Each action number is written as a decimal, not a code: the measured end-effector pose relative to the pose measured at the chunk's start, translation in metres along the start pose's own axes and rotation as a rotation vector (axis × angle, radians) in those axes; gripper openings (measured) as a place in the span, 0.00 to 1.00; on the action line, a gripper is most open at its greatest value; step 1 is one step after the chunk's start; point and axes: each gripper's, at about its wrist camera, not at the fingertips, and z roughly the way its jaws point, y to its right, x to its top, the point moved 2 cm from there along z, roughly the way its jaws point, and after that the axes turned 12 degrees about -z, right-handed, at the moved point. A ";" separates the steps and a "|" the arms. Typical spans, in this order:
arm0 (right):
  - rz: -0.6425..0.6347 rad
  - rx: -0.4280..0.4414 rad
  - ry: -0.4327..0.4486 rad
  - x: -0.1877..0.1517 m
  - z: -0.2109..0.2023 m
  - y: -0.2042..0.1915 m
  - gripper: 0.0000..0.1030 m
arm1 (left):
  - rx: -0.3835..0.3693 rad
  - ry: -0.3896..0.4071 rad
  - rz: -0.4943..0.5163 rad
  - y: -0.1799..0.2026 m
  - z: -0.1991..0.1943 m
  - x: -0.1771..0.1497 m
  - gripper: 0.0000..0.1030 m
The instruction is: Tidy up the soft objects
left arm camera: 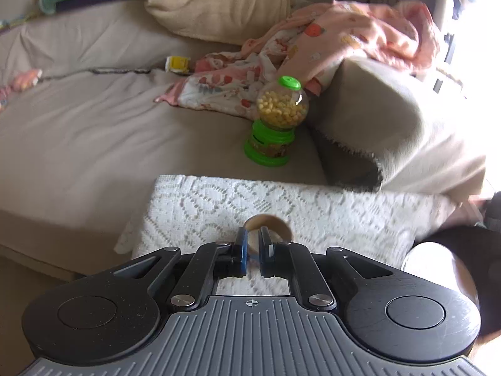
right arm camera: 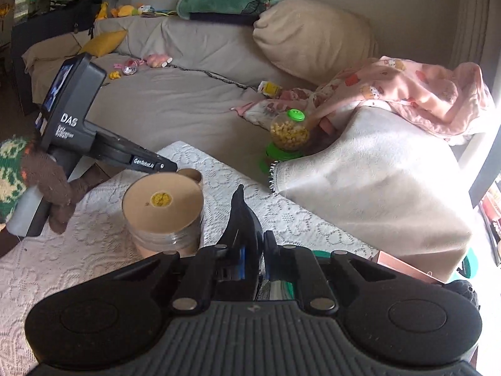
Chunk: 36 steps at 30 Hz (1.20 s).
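My left gripper [left arm camera: 254,232] is shut on the rim of a small cardboard ring [left arm camera: 275,224] that sits on the white lace cloth [left arm camera: 328,213]. The right wrist view shows that gripper [right arm camera: 173,166] at the same ring [right arm camera: 192,175], held by a brown-gloved hand [right arm camera: 53,185]. My right gripper [right arm camera: 255,241] is shut on a black fin-shaped thing [right arm camera: 242,216] that sticks up between its jaws; I cannot tell what it is. On the sofa lie a pink printed blanket [right arm camera: 407,94], a beige pillow [right arm camera: 313,40], a green plush toy [right arm camera: 235,0] and a pale throw [right arm camera: 375,188].
A tan-topped round canister [right arm camera: 162,210] stands on the lace cloth [right arm camera: 297,219], right beside the ring. A green candy dispenser [left arm camera: 278,119] full of yellow balls stands on the sofa seat by the throw [left arm camera: 391,125]. Small toys and a yellow cushion [right arm camera: 106,42] lie further left.
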 end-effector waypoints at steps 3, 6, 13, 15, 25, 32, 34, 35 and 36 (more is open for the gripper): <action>0.005 0.006 -0.025 -0.009 0.008 -0.005 0.10 | -0.053 -0.010 -0.139 -0.014 0.008 0.010 0.12; 0.027 0.005 -0.036 -0.018 0.017 -0.005 0.10 | -0.044 -0.020 -0.192 -0.021 0.017 0.015 0.12; 0.085 -0.015 0.018 -0.020 0.023 0.002 0.10 | 0.036 -0.100 -0.077 -0.009 0.041 0.006 0.16; 0.083 -0.012 0.007 -0.022 0.025 0.001 0.11 | 0.055 -0.095 -0.043 -0.005 0.041 0.003 0.15; 0.026 0.003 0.018 -0.035 0.021 -0.013 0.34 | 0.091 0.034 0.139 0.008 0.037 -0.022 0.10; 0.084 0.094 0.035 -0.040 0.005 -0.005 0.33 | 0.082 0.114 0.053 -0.015 0.007 -0.025 0.08; 0.089 0.074 0.020 -0.045 0.005 -0.005 0.33 | 0.071 0.131 0.046 -0.021 -0.007 -0.026 0.08; 0.097 0.064 0.005 -0.047 0.006 -0.005 0.33 | 0.066 0.137 0.042 -0.024 -0.014 -0.028 0.08; 0.106 0.068 -0.003 -0.050 0.006 -0.004 0.34 | 0.055 0.140 0.035 -0.027 -0.023 -0.031 0.08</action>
